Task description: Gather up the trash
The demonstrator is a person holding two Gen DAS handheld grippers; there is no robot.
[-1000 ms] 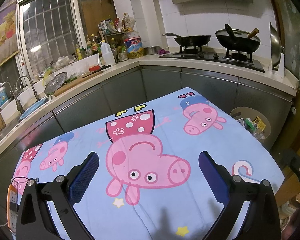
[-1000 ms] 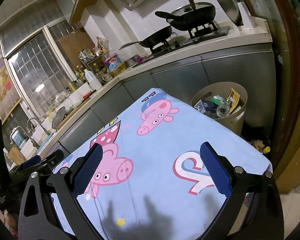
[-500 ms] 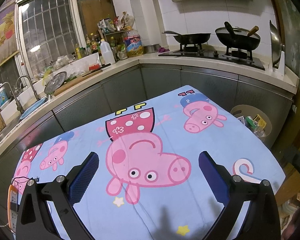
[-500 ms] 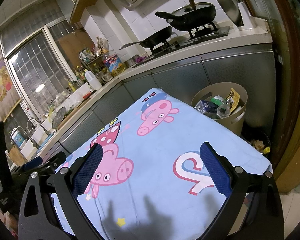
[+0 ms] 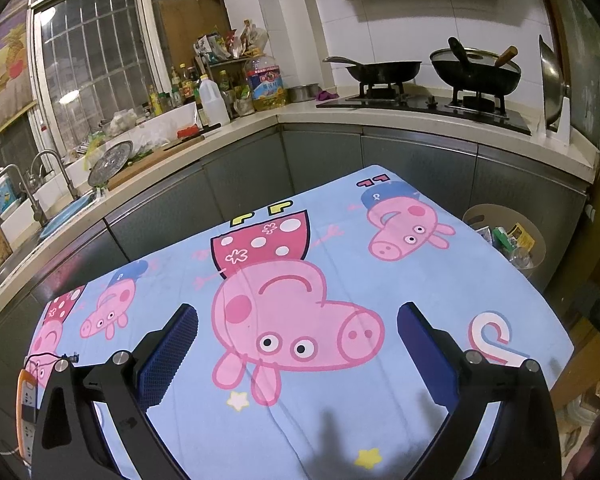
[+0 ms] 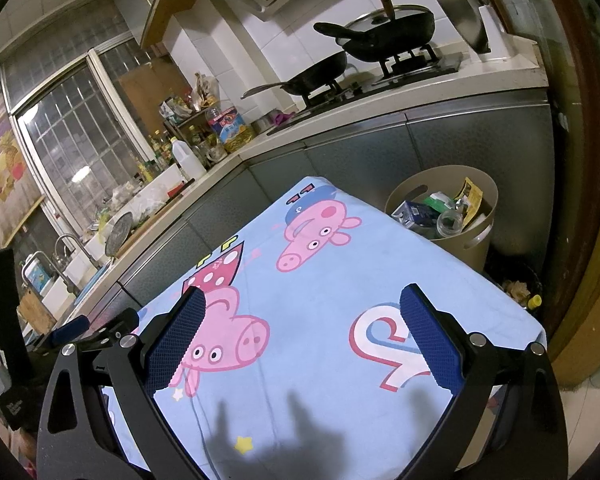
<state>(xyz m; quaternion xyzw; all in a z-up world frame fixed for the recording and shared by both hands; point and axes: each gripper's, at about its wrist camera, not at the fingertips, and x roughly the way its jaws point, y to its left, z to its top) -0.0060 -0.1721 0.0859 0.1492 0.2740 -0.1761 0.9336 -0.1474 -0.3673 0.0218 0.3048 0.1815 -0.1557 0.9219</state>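
The left gripper (image 5: 298,350) is held wide open above the near part of the bench, nothing being gripped between its blue pads (image 5: 168,356). The right gripper (image 6: 300,338) is likewise held with its jaws spread apart and empty, over the near right part of the bench. The bench is covered by a light blue cloth (image 5: 440,280) printed with pink cartoon pigs, and no loose item can be seen on it. An orange power strip (image 5: 25,408) is seen at the near left corner of the bench.

Beyond the far right edge of the bench, a beige trash bin (image 6: 472,240) is stood on the floor against the grey cabinets. Trash (image 6: 440,210) is held inside it: a clear bottle, cartons and a yellow wrapper. Just beside the bin, near the right edge, a dark bag (image 6: 516,284) with crumpled scraps is seen on the floor.

Farther out, two black pans (image 5: 476,72) are set on a stove, and bottles (image 5: 214,100) are crowded in the counter corner by the window.
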